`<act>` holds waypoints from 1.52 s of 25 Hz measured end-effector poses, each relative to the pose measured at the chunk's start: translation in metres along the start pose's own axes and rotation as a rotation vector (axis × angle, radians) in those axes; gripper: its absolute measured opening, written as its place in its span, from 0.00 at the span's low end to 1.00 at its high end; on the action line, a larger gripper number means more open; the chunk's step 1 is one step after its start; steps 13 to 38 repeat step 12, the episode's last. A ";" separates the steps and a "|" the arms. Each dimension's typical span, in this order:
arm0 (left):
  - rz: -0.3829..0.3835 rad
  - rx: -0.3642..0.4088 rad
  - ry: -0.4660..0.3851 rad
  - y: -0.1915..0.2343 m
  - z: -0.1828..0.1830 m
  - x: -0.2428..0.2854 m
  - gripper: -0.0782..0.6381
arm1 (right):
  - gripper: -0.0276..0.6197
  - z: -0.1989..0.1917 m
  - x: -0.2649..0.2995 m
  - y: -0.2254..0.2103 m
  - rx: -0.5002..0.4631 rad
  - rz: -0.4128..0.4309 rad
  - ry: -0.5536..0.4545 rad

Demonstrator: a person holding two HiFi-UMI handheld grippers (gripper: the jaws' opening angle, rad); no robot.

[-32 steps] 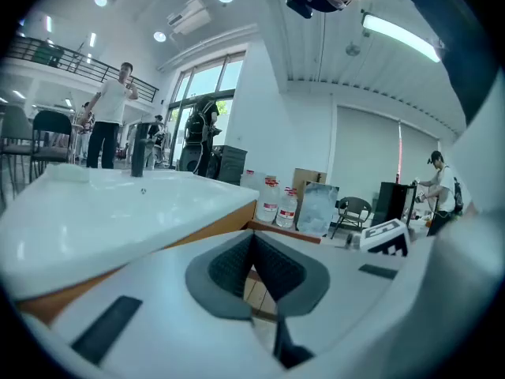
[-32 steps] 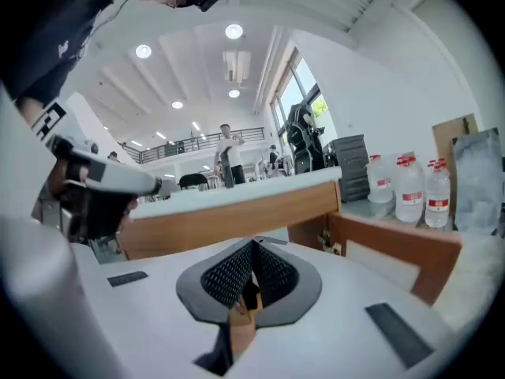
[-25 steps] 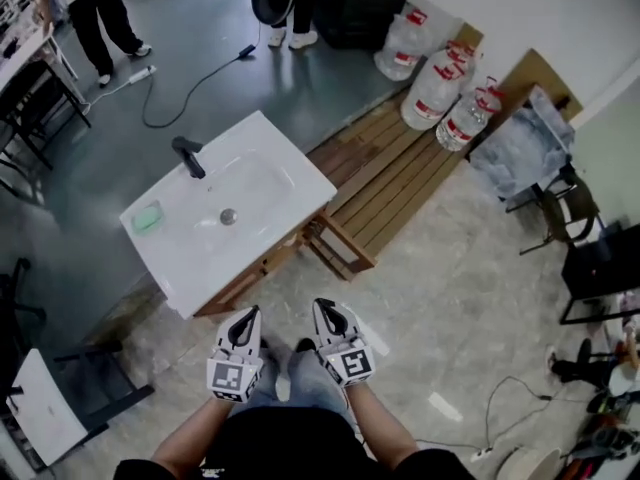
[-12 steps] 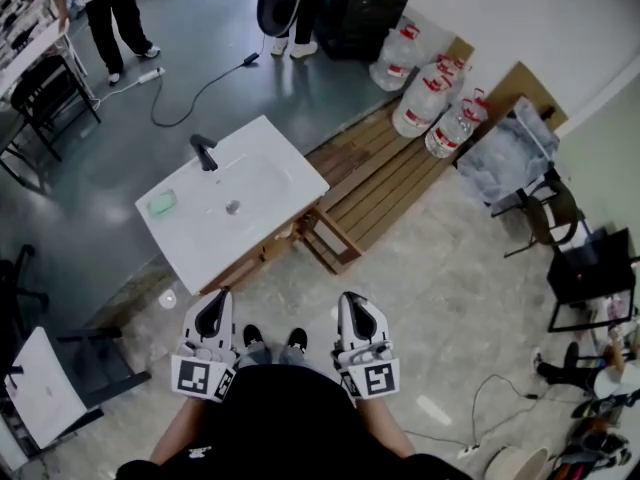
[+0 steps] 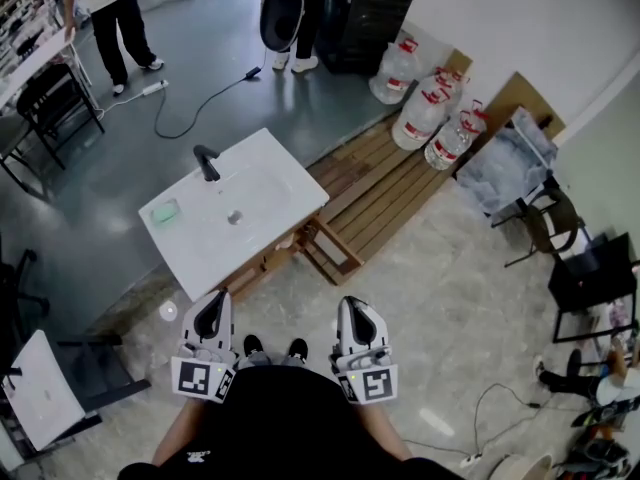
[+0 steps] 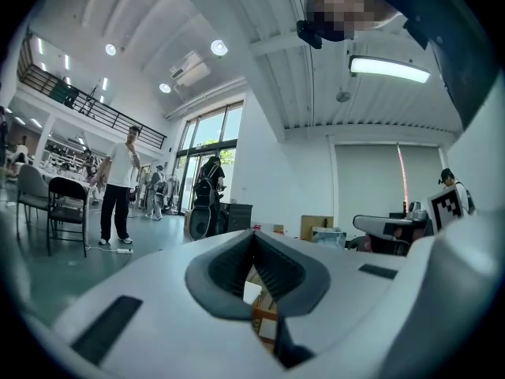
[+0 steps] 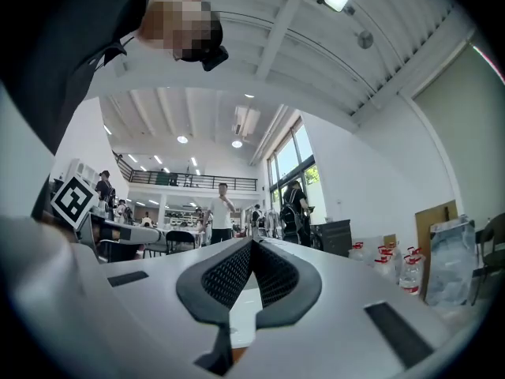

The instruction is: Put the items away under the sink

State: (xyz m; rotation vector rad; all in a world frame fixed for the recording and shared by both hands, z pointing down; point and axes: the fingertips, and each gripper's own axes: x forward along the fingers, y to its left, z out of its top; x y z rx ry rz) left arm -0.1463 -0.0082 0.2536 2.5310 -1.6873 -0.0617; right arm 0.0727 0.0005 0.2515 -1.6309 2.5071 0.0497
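A white sink top [image 5: 265, 223] with a black tap [image 5: 206, 161] and a green soap [image 5: 164, 211] rests on a wooden frame [image 5: 322, 246] in the middle of the head view. My left gripper [image 5: 209, 313] and right gripper [image 5: 357, 314] are held side by side near my body, a step short of the sink's front. Both are shut with nothing between the jaws. In the left gripper view the tips [image 6: 254, 235] meet, and the sink frame shows through the gap below. The right gripper [image 7: 252, 243] has its tips together too.
A wooden pallet [image 5: 385, 183] lies right of the sink, with large water bottles [image 5: 430, 118] behind it. A black cable [image 5: 195, 98] runs over the grey floor. A white chair [image 5: 45, 398] stands at left. People stand at the far end [image 5: 118, 13].
The view has pulled back from the sink. My grippers have moved apart and nearer my body, and the sink now sits farther from me.
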 end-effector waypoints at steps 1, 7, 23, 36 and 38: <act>0.001 0.000 -0.004 0.000 0.001 0.000 0.12 | 0.06 0.001 0.000 0.001 -0.002 0.001 -0.004; -0.005 0.008 -0.016 -0.005 0.005 0.002 0.12 | 0.06 0.000 -0.003 0.001 0.000 0.006 -0.011; -0.006 0.017 -0.021 -0.004 0.005 0.003 0.12 | 0.06 0.006 0.000 0.002 -0.003 0.008 -0.029; -0.006 0.017 -0.021 -0.004 0.005 0.003 0.12 | 0.06 0.006 0.000 0.002 -0.003 0.008 -0.029; -0.006 0.017 -0.021 -0.004 0.005 0.003 0.12 | 0.06 0.006 0.000 0.002 -0.003 0.008 -0.029</act>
